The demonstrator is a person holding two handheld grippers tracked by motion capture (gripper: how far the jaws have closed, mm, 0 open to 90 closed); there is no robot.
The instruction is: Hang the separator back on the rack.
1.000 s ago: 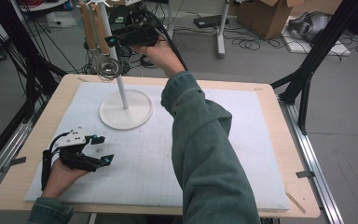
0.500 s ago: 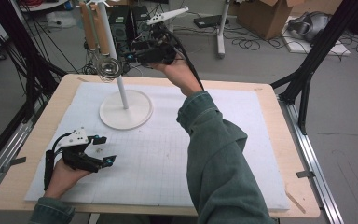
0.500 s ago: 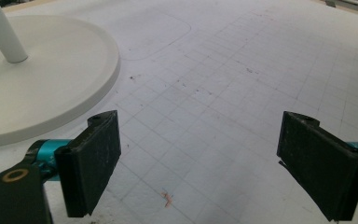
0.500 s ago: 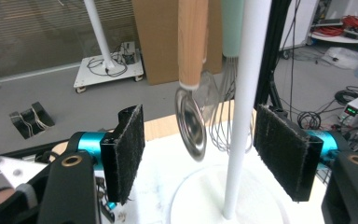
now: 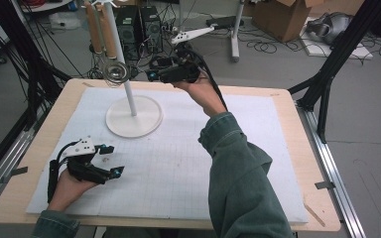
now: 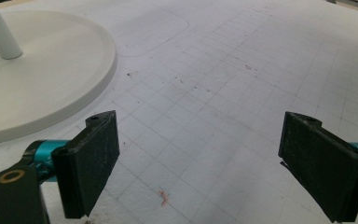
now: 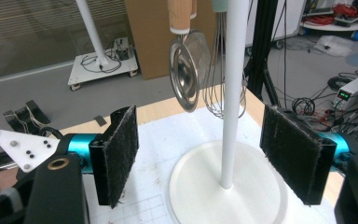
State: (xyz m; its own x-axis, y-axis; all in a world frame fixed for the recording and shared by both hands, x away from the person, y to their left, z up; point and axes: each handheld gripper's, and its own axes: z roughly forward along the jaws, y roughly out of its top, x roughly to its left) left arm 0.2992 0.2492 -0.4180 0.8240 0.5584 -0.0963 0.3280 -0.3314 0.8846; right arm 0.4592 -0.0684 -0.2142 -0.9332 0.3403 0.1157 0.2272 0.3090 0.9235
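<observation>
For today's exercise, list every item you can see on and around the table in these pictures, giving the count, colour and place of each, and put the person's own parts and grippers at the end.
Round-based stand with upright pole: one, white, far left part of the mat.
Wooden-handled metal ladle: one, silver bowl, hanging from the stand.
Wire whisk: one, silver, hanging beside the ladle.
Gridded mat: one, white, covering the tabletop.
Wooden table: one, light brown, under the mat.
Cardboard box: one, brown, on the floor beyond the table.
Green sleeve: one, on the right arm.
Left gripper: one, black, low over the mat's near left, jaws open, nothing between them.
Right gripper: one, black, raised near the stand; jaws have just been opening, nothing between them.
</observation>
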